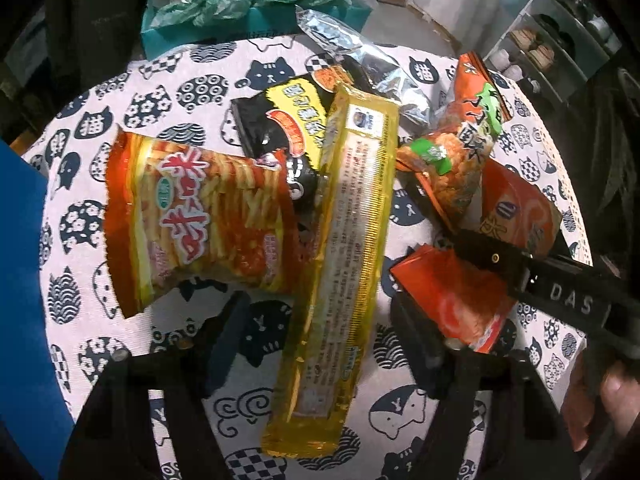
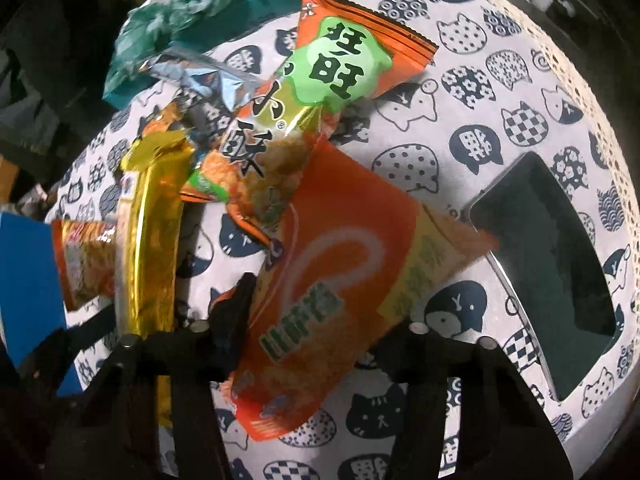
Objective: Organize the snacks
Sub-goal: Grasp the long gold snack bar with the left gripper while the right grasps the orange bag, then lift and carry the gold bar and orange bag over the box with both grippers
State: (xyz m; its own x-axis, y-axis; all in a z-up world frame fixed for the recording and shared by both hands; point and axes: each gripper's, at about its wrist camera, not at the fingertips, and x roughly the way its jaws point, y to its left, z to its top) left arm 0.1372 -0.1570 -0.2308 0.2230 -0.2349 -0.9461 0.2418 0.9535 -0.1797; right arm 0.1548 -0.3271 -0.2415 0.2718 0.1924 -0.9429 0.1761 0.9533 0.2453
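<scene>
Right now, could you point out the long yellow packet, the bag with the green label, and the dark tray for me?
Long yellow packet [image 1: 352,216], left wrist view, middle of its printed back.
Bag with the green label [image 2: 332,68], right wrist view, on the green patch.
Dark tray [image 2: 548,264], right wrist view, its dark floor.

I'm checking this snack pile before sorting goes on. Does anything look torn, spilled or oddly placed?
Nothing looks spilled. The crinkled silver foil wrapper at the far side looks opened and flattened, possibly empty. The long yellow biscuit sleeve lies askew across the black-and-yellow packet, beside the orange fries bag.
</scene>
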